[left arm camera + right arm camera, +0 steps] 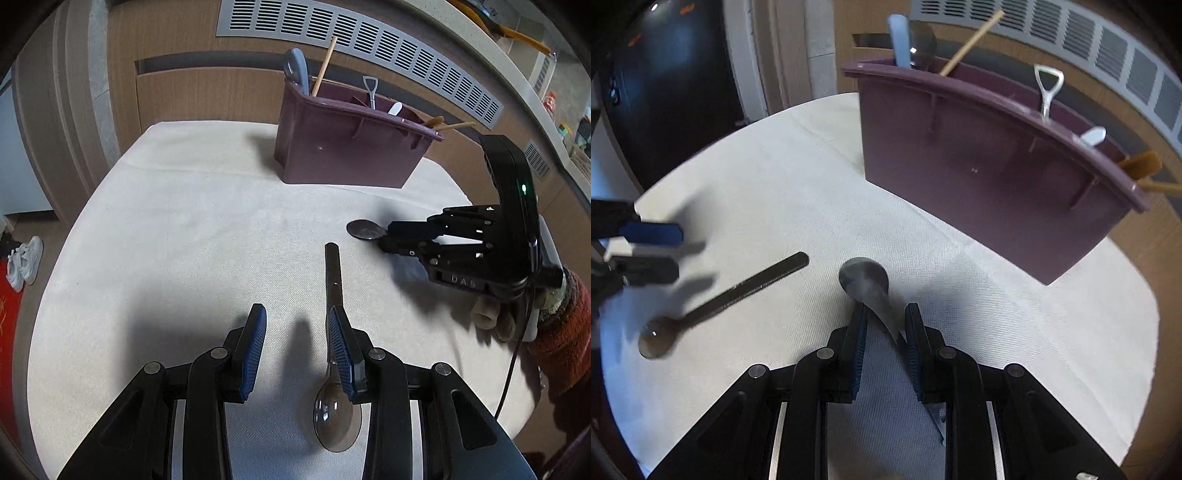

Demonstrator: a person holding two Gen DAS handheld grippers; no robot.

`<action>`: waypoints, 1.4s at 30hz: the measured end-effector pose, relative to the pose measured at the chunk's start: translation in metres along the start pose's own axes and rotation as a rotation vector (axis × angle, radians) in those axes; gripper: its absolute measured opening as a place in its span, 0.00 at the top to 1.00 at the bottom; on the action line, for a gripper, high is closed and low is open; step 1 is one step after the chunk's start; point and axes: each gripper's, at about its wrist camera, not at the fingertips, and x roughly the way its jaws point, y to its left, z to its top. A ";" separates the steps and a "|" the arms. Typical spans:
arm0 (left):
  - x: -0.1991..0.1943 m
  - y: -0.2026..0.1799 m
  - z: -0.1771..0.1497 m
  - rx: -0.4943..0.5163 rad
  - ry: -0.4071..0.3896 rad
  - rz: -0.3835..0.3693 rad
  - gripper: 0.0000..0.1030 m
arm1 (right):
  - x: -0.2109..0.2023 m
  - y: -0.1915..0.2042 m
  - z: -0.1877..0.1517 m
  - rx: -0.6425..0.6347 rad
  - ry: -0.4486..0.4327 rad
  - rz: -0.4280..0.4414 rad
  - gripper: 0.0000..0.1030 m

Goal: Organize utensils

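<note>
A purple utensil caddy [347, 147] [990, 177] stands at the far side of the white-clothed table and holds several utensils. A dark metal spoon [334, 288] [727, 295] lies flat on the cloth, bowl toward the left gripper. My left gripper [297, 321] is open; the spoon's handle lies beside its right finger. My right gripper [884, 317] has its fingers around the handle of a second spoon [866, 282] [365, 229], whose bowl rests on the cloth just ahead of the fingertips. The jaws look nearly closed on the handle.
The round table [184, 221] has a white cloth; its edge curves close on all sides. Wooden cabinets with a vent grille [369, 44] stand behind the caddy. White shoes [24, 264] lie on the floor at left.
</note>
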 end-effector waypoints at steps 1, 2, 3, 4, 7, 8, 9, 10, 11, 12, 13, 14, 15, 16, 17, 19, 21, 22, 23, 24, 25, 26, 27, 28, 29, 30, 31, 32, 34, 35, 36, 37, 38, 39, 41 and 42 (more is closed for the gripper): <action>0.001 0.000 0.000 0.000 0.002 -0.001 0.64 | 0.000 -0.004 0.000 0.028 0.000 0.013 0.80; 0.001 0.000 0.000 0.000 0.005 -0.001 0.64 | -0.001 -0.006 -0.001 0.050 -0.002 0.019 0.82; 0.002 0.000 0.000 0.002 0.008 0.000 0.64 | -0.002 -0.008 -0.002 0.068 -0.002 0.015 0.85; 0.003 -0.001 0.000 0.004 0.012 0.002 0.64 | -0.004 -0.010 -0.005 0.090 -0.001 -0.002 0.89; 0.004 -0.004 -0.001 0.014 0.019 0.003 0.64 | -0.012 -0.013 -0.015 0.127 0.000 -0.047 0.95; 0.004 -0.005 -0.001 0.018 0.021 0.002 0.64 | -0.015 -0.014 -0.019 0.139 0.001 -0.055 0.95; 0.004 -0.007 -0.001 0.022 0.023 0.001 0.64 | -0.019 -0.016 -0.025 0.157 0.003 -0.065 0.95; 0.004 -0.008 -0.001 0.027 0.025 0.000 0.64 | -0.025 -0.018 -0.032 0.179 0.004 -0.065 0.95; 0.005 -0.010 -0.001 0.032 0.028 -0.001 0.64 | -0.032 -0.020 -0.041 0.203 0.000 -0.055 0.95; 0.006 -0.012 -0.001 0.038 0.031 -0.002 0.64 | -0.036 -0.021 -0.046 0.219 -0.003 -0.054 0.95; 0.007 -0.014 -0.002 0.043 0.035 -0.003 0.64 | -0.041 -0.022 -0.054 0.239 -0.007 -0.059 0.95; 0.009 -0.016 -0.002 0.048 0.043 -0.004 0.64 | -0.043 -0.022 -0.059 0.254 -0.009 -0.060 0.95; 0.011 -0.017 -0.002 0.054 0.052 -0.006 0.64 | -0.047 -0.023 -0.066 0.278 -0.010 -0.056 0.95; 0.014 -0.020 -0.002 0.064 0.066 -0.008 0.64 | -0.052 -0.023 -0.074 0.302 -0.013 -0.053 0.95; 0.016 -0.022 -0.003 0.073 0.078 -0.009 0.64 | -0.055 -0.021 -0.079 0.314 -0.017 -0.053 0.95; 0.023 -0.027 -0.003 0.101 0.106 -0.002 0.64 | -0.064 -0.015 -0.091 0.325 -0.029 -0.065 0.95; 0.031 -0.031 -0.002 0.126 0.131 0.012 0.64 | -0.068 -0.007 -0.097 0.319 -0.040 -0.066 0.94; 0.034 -0.033 -0.002 0.138 0.137 0.022 0.64 | -0.069 -0.004 -0.098 0.316 -0.042 -0.062 0.94; 0.036 -0.036 0.000 0.152 0.135 0.034 0.64 | -0.070 -0.001 -0.099 0.314 -0.044 -0.057 0.94; 0.037 -0.038 0.002 0.163 0.139 0.044 0.64 | -0.069 0.001 -0.099 0.312 -0.049 -0.056 0.94; 0.039 -0.039 0.003 0.170 0.141 0.049 0.64 | -0.069 0.003 -0.099 0.310 -0.054 -0.062 0.94; 0.041 -0.041 0.005 0.179 0.145 0.056 0.64 | -0.070 0.004 -0.098 0.306 -0.057 -0.070 0.94; 0.043 -0.042 0.007 0.188 0.150 0.064 0.64 | -0.069 0.004 -0.097 0.301 -0.059 -0.077 0.94; 0.045 -0.044 0.008 0.198 0.153 0.072 0.64 | -0.068 0.005 -0.096 0.298 -0.062 -0.081 0.94; 0.047 -0.046 0.010 0.209 0.156 0.081 0.64 | -0.062 0.005 -0.093 0.295 -0.066 -0.083 0.93; 0.049 -0.047 0.011 0.215 0.159 0.086 0.64 | -0.064 0.005 -0.093 0.290 -0.072 -0.086 0.93; 0.050 -0.049 0.013 0.219 0.165 0.088 0.65 | -0.065 0.006 -0.092 0.285 -0.079 -0.089 0.93; 0.053 -0.050 0.016 0.219 0.173 0.089 0.65 | -0.067 0.006 -0.091 0.282 -0.086 -0.090 0.93; 0.056 -0.051 0.020 0.208 0.188 0.095 0.65 | -0.070 0.006 -0.091 0.282 -0.097 -0.091 0.93; 0.057 -0.051 0.022 0.204 0.195 0.097 0.65 | -0.072 0.006 -0.090 0.282 -0.102 -0.091 0.93; 0.057 -0.052 0.023 0.206 0.199 0.098 0.66 | -0.073 0.006 -0.090 0.280 -0.105 -0.091 0.93; 0.058 -0.053 0.023 0.214 0.199 0.098 0.70 | -0.074 0.007 -0.090 0.278 -0.108 -0.091 0.93; 0.058 -0.055 0.023 0.225 0.192 0.095 0.74 | -0.074 0.007 -0.090 0.276 -0.110 -0.091 0.93; 0.058 -0.056 0.024 0.231 0.184 0.095 0.84 | -0.074 0.007 -0.090 0.271 -0.111 -0.091 0.93; 0.057 -0.057 0.023 0.231 0.169 0.093 0.87 | -0.075 0.009 -0.090 0.261 -0.114 -0.097 0.93; 0.055 -0.057 0.023 0.231 0.157 0.092 0.88 | -0.075 0.010 -0.090 0.257 -0.114 -0.098 0.93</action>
